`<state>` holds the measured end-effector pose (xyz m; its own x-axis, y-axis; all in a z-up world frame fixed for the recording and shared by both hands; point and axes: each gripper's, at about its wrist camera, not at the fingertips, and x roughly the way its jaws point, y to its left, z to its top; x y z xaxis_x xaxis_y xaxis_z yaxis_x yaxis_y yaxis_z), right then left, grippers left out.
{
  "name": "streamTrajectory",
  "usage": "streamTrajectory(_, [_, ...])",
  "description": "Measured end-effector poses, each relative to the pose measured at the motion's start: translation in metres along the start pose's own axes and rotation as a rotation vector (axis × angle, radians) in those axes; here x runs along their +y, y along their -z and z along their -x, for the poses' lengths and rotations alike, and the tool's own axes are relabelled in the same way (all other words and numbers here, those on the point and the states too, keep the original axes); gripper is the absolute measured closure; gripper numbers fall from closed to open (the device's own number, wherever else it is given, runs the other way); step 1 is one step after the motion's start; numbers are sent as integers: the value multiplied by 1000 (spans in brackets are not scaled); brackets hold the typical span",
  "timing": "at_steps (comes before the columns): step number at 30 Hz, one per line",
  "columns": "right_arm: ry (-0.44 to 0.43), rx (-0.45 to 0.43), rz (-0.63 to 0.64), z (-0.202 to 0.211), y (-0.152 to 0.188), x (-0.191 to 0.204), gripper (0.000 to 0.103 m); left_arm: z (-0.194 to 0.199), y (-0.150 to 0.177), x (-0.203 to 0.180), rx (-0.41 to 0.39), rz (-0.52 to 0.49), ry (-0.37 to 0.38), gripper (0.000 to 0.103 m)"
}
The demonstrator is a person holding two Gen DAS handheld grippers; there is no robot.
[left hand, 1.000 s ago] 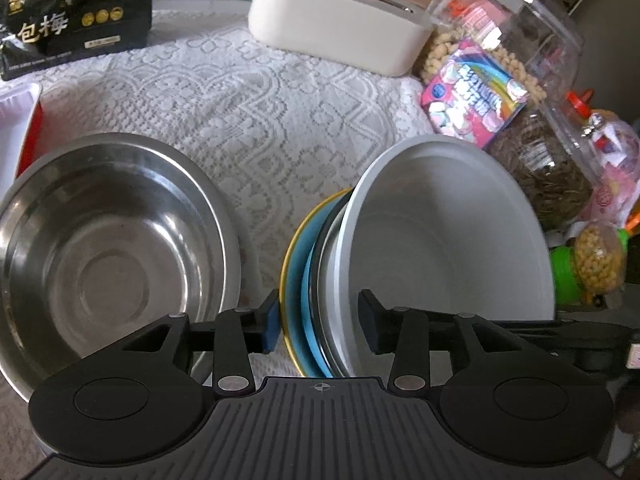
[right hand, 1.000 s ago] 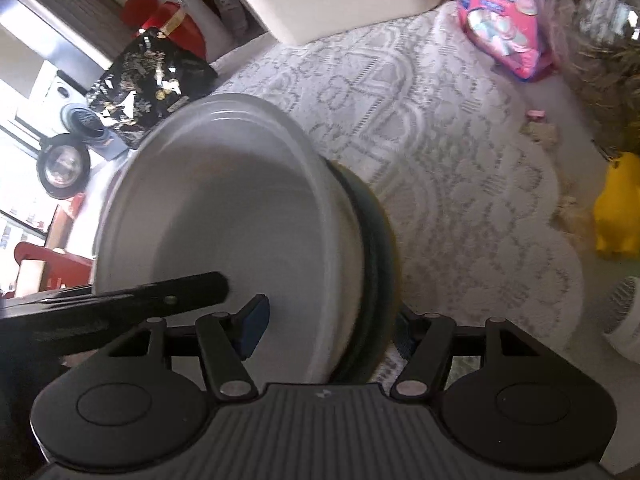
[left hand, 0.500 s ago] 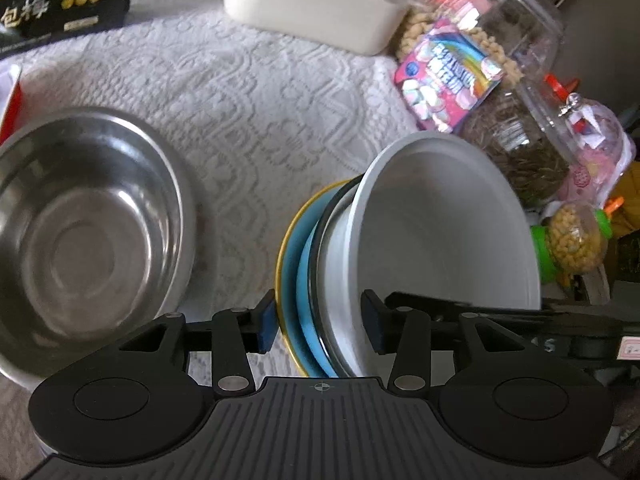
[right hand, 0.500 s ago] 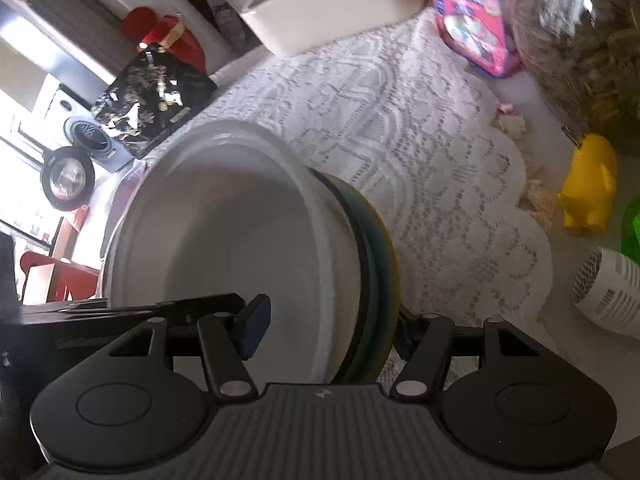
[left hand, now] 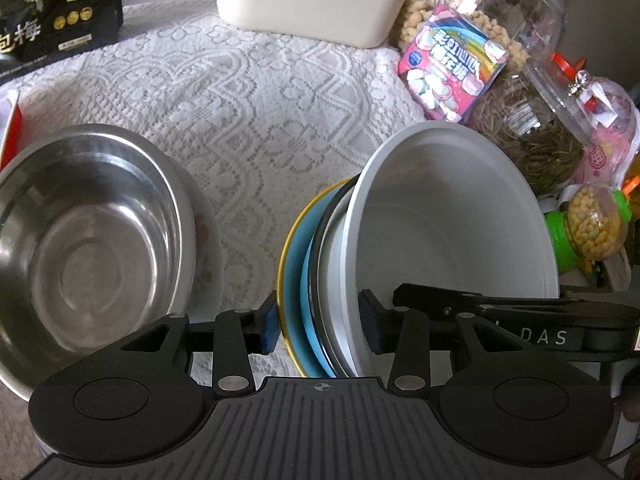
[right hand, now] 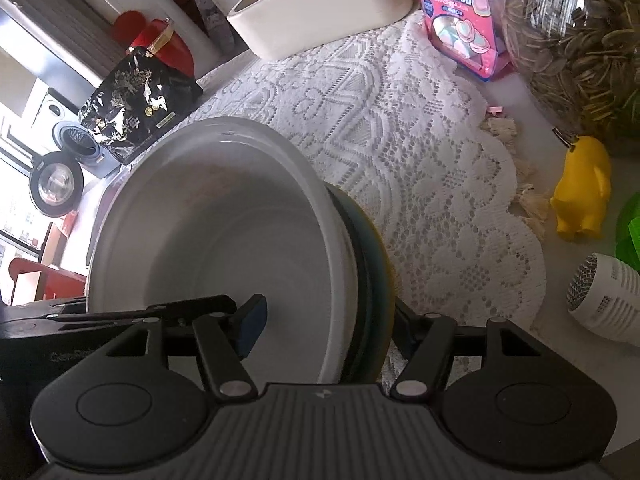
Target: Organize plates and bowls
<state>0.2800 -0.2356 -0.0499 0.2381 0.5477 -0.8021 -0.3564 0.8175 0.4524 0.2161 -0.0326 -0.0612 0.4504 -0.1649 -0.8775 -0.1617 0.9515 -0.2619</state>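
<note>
both hand-held grippers clamp the same tilted stack of dishes, one from each side; the left gripper (left hand: 320, 326) has its fingers closed on the stack's near edge, one blue pad against the yellow-rimmed blue plate (left hand: 294, 280) and the other inside the white bowl (left hand: 452, 220), which sits on top of the stack and opens toward three o'clock in the left wrist view; a dark-rimmed dish (left hand: 318, 264) is sandwiched between plate and bowl; the right gripper (right hand: 326, 324) grips the opposite edge, one pad inside the white bowl (right hand: 224, 232) and the other finger behind the plates, hidden by them; in the right wrist view the bowl opens toward nine o'clock; at nine o'clock of the stack in the left view a steel bowl (left hand: 88, 240) rests on a white flowered plate (left hand: 208, 256) on the lace tablecloth (left hand: 256, 104); at twelve o'clock stands a cream container (left hand: 308, 12), at ten o'clock a black snack bag (left hand: 56, 8), at one to two o'clock a pink marshmallow bag (left hand: 452, 64) and clear jars of snacks (left hand: 532, 120)
</note>
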Motion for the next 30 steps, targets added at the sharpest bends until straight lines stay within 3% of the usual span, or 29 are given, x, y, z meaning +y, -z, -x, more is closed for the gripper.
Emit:
streamTrajectory(22, [-3,-2,23,0,1,0,37,7,1,-4,0,-28,-35,63])
streamTrajectory(30, [1,-3,16,-1,1,-4,37,6,0,-1,2,-20,-9,61])
